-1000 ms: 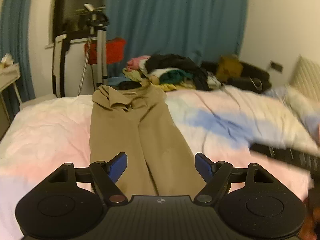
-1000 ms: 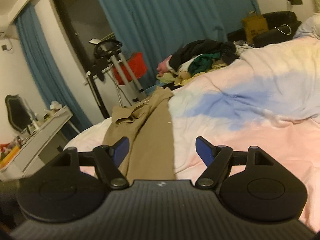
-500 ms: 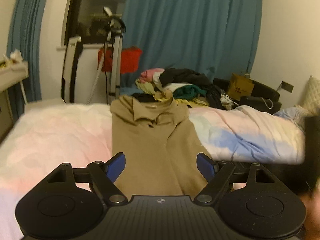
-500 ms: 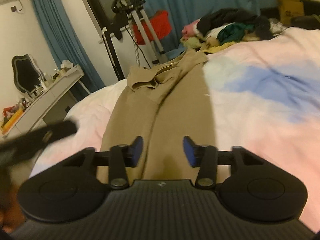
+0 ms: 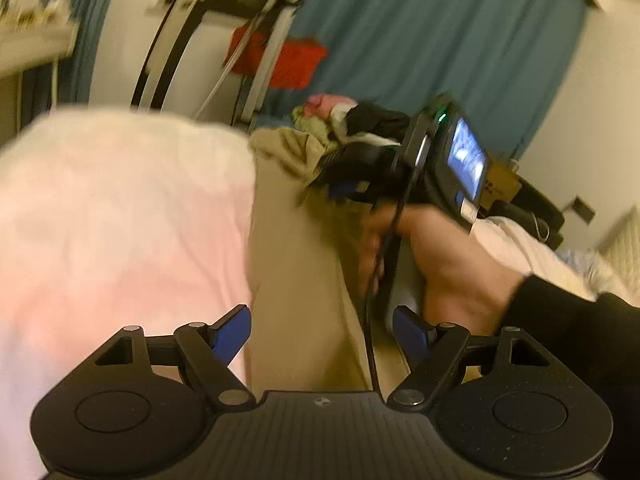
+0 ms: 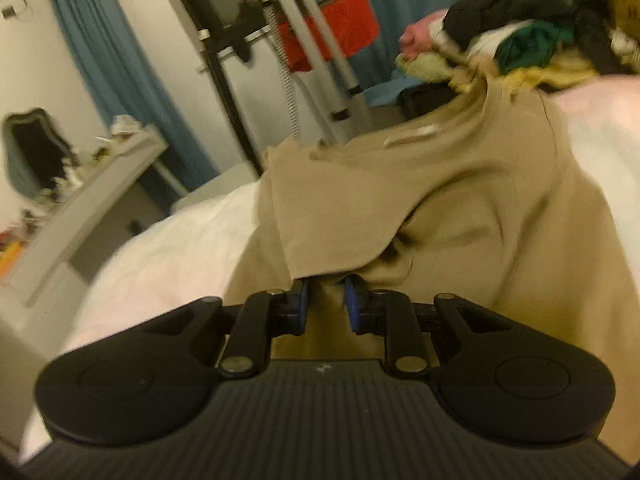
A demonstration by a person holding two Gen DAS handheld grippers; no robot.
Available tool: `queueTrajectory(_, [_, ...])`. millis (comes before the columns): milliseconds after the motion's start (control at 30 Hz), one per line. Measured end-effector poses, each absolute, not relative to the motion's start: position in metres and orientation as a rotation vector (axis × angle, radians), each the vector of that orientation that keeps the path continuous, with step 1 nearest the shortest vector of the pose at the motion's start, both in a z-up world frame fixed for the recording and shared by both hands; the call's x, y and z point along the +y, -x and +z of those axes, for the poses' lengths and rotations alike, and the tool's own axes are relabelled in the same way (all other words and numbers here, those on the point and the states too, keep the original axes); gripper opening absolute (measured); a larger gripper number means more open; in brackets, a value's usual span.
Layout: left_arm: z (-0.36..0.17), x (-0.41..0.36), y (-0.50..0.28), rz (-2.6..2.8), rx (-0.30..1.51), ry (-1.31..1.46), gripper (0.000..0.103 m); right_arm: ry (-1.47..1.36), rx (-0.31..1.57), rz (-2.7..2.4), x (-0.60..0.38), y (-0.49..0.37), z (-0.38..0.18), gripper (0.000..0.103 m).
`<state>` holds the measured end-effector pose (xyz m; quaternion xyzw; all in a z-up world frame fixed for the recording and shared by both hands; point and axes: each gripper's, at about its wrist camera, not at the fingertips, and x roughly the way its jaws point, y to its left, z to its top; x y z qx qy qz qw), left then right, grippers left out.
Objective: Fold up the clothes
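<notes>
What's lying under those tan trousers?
The tan trousers lie on a bed with a pale pink and white cover, which shows on both sides of them. What the cover looks like directly beneath the cloth is hidden.

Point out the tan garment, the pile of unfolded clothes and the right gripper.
tan garment point(image 6: 500, 208): right wrist view, its creased middle.
pile of unfolded clothes point(image 6: 520, 46): right wrist view, the green piece.
right gripper point(image 5: 348, 191): left wrist view, its blue fingers.
</notes>
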<state>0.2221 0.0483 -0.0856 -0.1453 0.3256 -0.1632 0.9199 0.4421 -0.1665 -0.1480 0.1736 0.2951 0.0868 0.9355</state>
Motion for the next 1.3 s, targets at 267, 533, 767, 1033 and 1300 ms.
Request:
queueTrajectory(267, [-0.107, 0.054, -0.233, -0.302, 0.721, 0.345, 0.08, -0.386, 0.477, -0.07, -0.212, -0.502, -0.145, 0.022])
queueTrajectory(533, [-0.115, 0.036, -0.229, -0.319, 0.723, 0.267, 0.08, -0.333, 0.496, -0.112, -0.238, -0.539, -0.161, 0.019])
queueTrajectory(767, [-0.11, 0.028, -0.224, -0.332, 0.699, 0.224, 0.079, -0.309, 0.452, -0.013, -0.24, -0.468, -0.12, 0.024])
queueTrajectory(1033, [-0.076, 0.034, -0.183, -0.349, 0.614, 0.189, 0.079, -0.269, 0.406, 0.07, -0.243, -0.287, -0.058, 0.024])
queueTrajectory(1300, [-0.044, 0.026, -0.11, -0.386, 0.587, 0.092, 0.079, -0.376, 0.478, 0.054, -0.263, -0.135, -0.058, 0.024])
